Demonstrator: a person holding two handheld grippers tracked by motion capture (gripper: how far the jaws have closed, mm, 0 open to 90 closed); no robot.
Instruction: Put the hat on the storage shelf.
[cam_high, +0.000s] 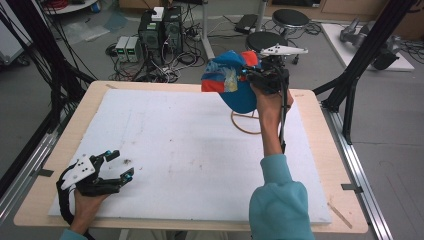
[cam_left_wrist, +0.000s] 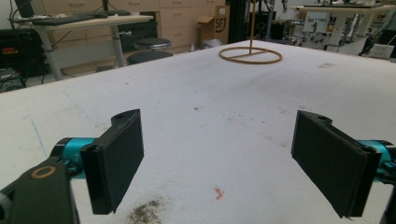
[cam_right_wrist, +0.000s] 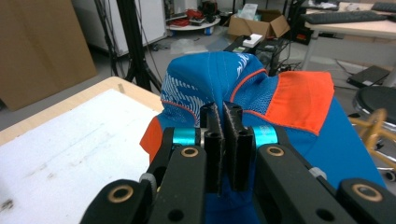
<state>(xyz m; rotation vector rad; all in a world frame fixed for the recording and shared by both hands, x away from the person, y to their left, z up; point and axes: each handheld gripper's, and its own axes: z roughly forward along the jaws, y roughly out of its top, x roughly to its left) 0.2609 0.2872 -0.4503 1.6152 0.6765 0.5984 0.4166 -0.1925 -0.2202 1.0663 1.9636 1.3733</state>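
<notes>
Blue-and-orange cap pinched in right tongs above table; left tongs spread, well apart.

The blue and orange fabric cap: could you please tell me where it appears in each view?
High view: the blue and orange fabric cap hangs top centre, pinched by the right gripper, above the tan wire ring stand.
Left gripper view: the cap is not in it; the stand sits top centre.
Right gripper view: the cap is centre, pinched between the shut jaws.
Shared landmark: the white foam mat.
</notes>
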